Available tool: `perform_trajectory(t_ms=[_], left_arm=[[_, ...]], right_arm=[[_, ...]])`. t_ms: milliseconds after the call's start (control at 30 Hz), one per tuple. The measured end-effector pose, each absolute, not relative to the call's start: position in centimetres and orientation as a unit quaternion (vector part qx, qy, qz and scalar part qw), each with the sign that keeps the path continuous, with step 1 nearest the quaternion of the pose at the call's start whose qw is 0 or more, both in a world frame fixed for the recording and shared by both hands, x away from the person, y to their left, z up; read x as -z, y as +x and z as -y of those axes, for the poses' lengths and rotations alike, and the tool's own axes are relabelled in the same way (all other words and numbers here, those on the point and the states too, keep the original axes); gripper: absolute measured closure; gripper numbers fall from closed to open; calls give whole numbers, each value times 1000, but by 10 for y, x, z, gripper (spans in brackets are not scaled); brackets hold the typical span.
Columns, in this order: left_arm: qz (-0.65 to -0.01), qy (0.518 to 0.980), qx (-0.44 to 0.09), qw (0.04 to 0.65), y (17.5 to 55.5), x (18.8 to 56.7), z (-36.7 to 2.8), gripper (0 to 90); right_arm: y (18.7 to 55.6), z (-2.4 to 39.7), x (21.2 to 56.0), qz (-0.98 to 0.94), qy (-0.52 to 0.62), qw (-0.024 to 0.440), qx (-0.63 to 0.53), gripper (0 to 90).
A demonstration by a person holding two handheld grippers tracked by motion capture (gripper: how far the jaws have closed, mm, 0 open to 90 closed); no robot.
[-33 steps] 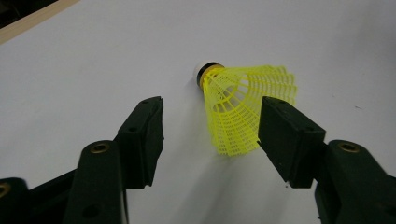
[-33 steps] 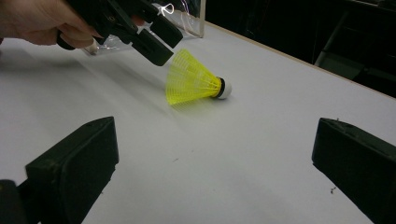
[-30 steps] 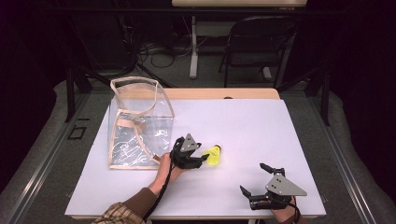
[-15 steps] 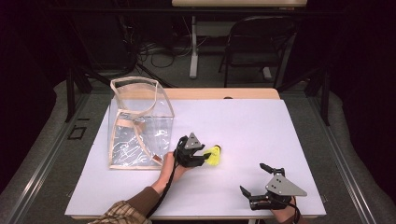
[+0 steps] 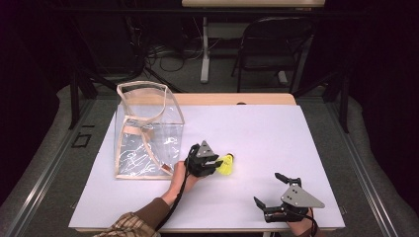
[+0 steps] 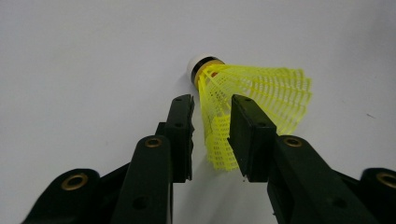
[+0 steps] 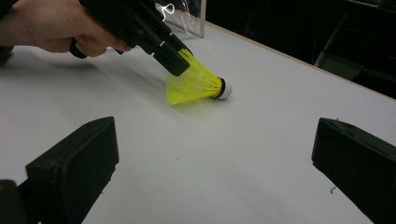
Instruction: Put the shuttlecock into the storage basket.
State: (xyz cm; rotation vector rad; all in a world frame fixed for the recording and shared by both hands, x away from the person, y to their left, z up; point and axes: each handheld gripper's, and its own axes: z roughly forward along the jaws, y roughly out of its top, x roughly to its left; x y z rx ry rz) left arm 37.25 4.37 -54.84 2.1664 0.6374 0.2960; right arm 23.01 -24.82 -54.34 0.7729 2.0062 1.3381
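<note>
Your left gripper (image 6: 211, 133) has just been closing and now pinches the skirt edge of the yellow plastic-mesh shuttlecock (image 6: 254, 100), lying mid-table right of the clear plastic bag (image 5: 148, 131). Squeeze gently, or the skirt buckles. Your right gripper (image 5: 274, 190) rests wide open, near right.

Desk (image 5: 276, 128) is lit evenly from above and reads bright white; the room behind is left nearly black. Glare is caught on the clear bag (image 5: 148, 133) (creases flare white). Soft shadow is cast beside the yellow shuttlecock (image 7: 196, 84) in the right gripper view. Near jaws there are blurred; the shuttlecock mesh is rendered sharp in the left gripper view.
</note>
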Motion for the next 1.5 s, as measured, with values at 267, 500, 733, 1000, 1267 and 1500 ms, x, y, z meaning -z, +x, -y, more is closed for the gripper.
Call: perform_trajectory(t_ms=[267,500,733,1000,1267,1500], left_arm=[[-253,865,-113,418,372,550,-43,783],[-252,864,-115,420,371,550,-43,850],[-258,857,-113,430,371,550,-44,888],[-256,852,-115,442,370,548,-46,898],[-254,851,-119,444,369,546,-48,899],[-254,849,-122,447,368,543,-51,899]], right_arm=[[230,248,543,-756,291,300,-504,0],[230,249,543,-756,290,301,-504,0],[230,248,543,-756,289,302,-503,0],[230,248,543,-757,290,301,-502,0],[230,248,543,-757,289,302,-503,0],[230,249,543,-757,289,301,-502,0]])
